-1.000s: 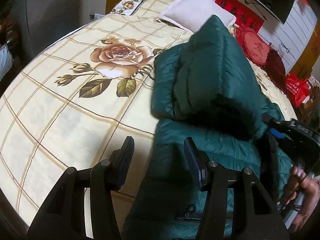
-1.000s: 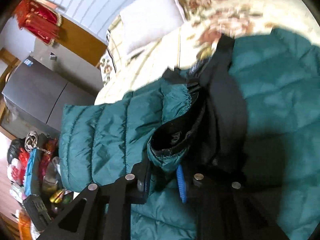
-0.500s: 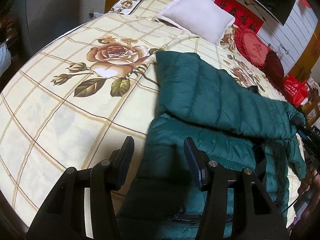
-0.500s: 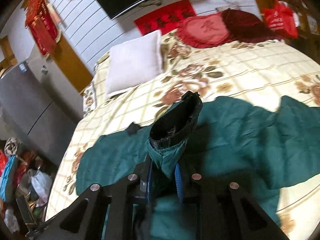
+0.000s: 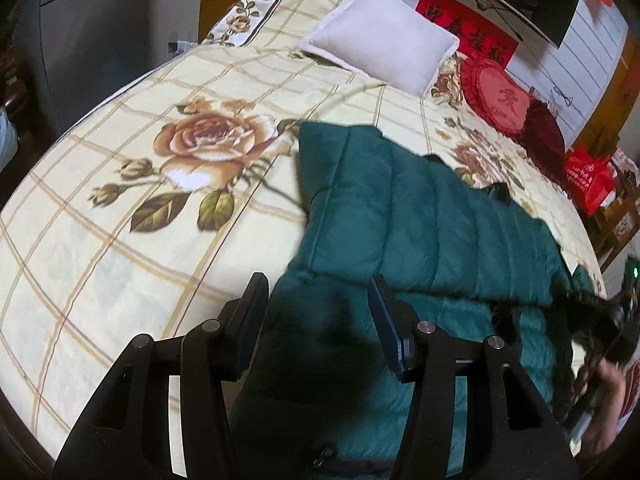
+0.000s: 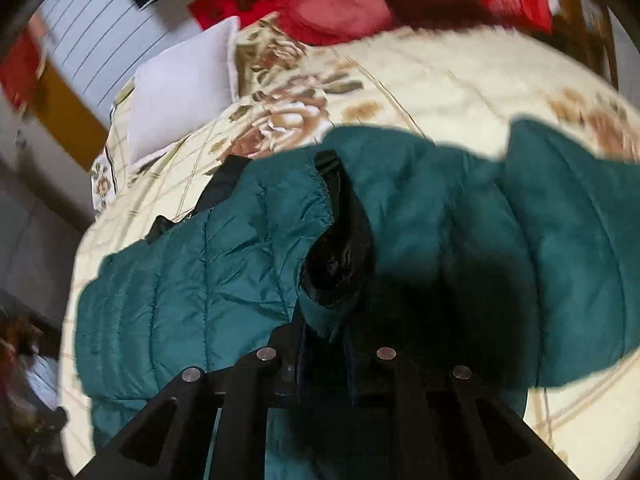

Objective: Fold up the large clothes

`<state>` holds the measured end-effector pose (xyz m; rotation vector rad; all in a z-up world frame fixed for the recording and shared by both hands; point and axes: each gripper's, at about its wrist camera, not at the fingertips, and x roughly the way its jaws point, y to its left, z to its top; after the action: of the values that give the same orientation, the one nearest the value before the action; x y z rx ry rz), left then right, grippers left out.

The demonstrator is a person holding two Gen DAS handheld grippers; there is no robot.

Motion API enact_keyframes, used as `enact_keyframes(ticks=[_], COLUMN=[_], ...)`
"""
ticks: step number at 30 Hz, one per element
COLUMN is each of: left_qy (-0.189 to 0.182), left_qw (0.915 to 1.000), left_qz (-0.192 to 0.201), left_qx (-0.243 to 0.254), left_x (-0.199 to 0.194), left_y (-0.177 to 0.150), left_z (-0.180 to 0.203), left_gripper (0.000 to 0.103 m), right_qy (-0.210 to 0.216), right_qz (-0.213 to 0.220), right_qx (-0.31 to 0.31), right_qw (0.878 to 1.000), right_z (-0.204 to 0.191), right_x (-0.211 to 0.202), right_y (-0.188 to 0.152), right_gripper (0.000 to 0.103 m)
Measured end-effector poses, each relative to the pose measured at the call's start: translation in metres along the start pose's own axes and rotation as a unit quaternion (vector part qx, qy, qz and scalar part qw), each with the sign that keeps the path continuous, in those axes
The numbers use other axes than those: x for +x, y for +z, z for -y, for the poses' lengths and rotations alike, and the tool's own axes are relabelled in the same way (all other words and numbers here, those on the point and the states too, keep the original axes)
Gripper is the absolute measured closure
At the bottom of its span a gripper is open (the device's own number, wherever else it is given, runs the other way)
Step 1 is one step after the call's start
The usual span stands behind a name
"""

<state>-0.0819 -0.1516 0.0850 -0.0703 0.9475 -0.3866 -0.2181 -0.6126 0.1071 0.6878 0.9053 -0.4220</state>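
Left wrist view: the teal down jacket [image 5: 420, 232] lies spread on the floral bedspread [image 5: 120, 240], one quilted panel folded over the body. Left gripper [image 5: 316, 320] has its fingers spread w/ nothing pinched; the jacket's near edge sits below and between them, not touched as far as I can tell. Risk here: if these fingers don't pin that edge, a pull from the other side prob drags the whole slippery jacket across the bed and the fold skews.

Right wrist view: right gripper [image 6: 322, 344] is pressed nearly together on the sleeve cuff [image 6: 332, 276], teal fabric w/ black lining bunched just above the tips. The rest of the jacket spreads left and right under it. Frame is blurred. Risk: the pinch looks thin, on puffy nylon, so the cuff could slip out mid-carry; or the sleeve lands crooked and leaves a lump. White pillow [image 6: 180, 92] well apart, no issue.
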Motion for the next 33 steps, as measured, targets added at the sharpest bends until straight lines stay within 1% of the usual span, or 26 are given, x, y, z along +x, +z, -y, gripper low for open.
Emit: enact_keyframes(ticks=[1,2,5,6,7,8,10,11,12,14,17,19,21,23,25,27,29,33], left_qy=[-0.001,0.000,0.002,0.000,-0.002,-0.002,0.003,0.008,0.012,0.015,0.030,0.037,0.038,0.039,0.043,0.044,0.047,0.049], left_qw=[1.0000,1.0000,1.0000,0.9999,0.9999,0.9999,0.9998,0.9998,0.9998,0.9998,0.9995,0.9992,0.9992,0.9992,0.9989,0.9988,0.9986,0.9985], left_qz=[0.003,0.006,0.009,0.011,0.013,0.015,0.016,0.016,0.015,0.009,0.011,0.010,-0.002,-0.002,-0.003,0.001,0.005,0.011], left_qx=[-0.001,0.000,0.003,0.003,0.004,0.006,0.010,0.011,0.011,0.006,0.005,0.007,0.010,0.012,0.018,0.020,0.025,0.021], left_x=[0.001,0.003,0.011,0.015,0.019,0.026,0.037,0.045,0.052,0.068,0.083,0.093,0.104,0.110,0.115,0.117,0.117,0.118], left_y=[0.005,0.010,0.022,0.026,0.029,0.034,0.039,0.042,0.045,0.049,0.053,0.054,0.054,0.053,0.051,0.049,0.047,0.045], left_z=[0.002,0.003,0.010,0.013,0.016,0.020,0.025,0.027,0.029,0.033,0.035,0.036,0.036,0.035,0.036,0.036,0.037,0.037], left_gripper=[0.052,0.052,0.052,0.052,0.052,0.052,0.052,0.052,0.052,0.052,0.052,0.052,0.051,0.047,0.043,0.043,0.043,0.042], right_qy=[-0.015,-0.037,-0.057,-0.059,-0.051,-0.023,0.026,0.042,0.050,0.053,0.071,0.071,0.038,0.019,0.025,0.024,0.016,0.051], right_qz=[0.006,0.019,0.059,0.069,0.076,0.074,0.049,0.039,0.033,0.031,0.018,0.012,0.003,0.000,-0.001,-0.003,-0.002,0.013], right_qx=[-0.004,-0.015,-0.035,-0.039,-0.044,-0.056,-0.083,-0.097,-0.117,-0.158,-0.178,-0.187,-0.206,-0.210,-0.196,-0.184,-0.183,-0.209], right_qw=[1.000,0.999,0.996,0.995,0.995,0.995,0.995,0.994,0.991,0.985,0.981,0.980,0.978,0.978,0.980,0.983,0.983,0.977], right_z=[0.000,-0.001,-0.008,-0.012,-0.016,-0.024,-0.044,-0.055,-0.068,-0.095,-0.120,-0.130,-0.137,-0.134,-0.123,-0.119,-0.124,-0.152], right_x=[-0.007,-0.017,-0.041,-0.045,-0.048,-0.047,-0.037,-0.030,-0.021,-0.004,0.020,0.033,0.051,0.065,0.073,0.072,0.061,0.038], right_y=[-0.001,-0.001,0.004,0.006,0.010,0.014,0.019,0.020,0.019,0.014,0.009,0.007,0.003,0.001,0.001,0.004,0.005,0.004], right_gripper=[0.070,0.063,0.063,0.063,0.063,0.063,0.063,0.063,0.063,0.063,0.063,0.063,0.063,0.063,0.063,0.063,0.063,0.063])
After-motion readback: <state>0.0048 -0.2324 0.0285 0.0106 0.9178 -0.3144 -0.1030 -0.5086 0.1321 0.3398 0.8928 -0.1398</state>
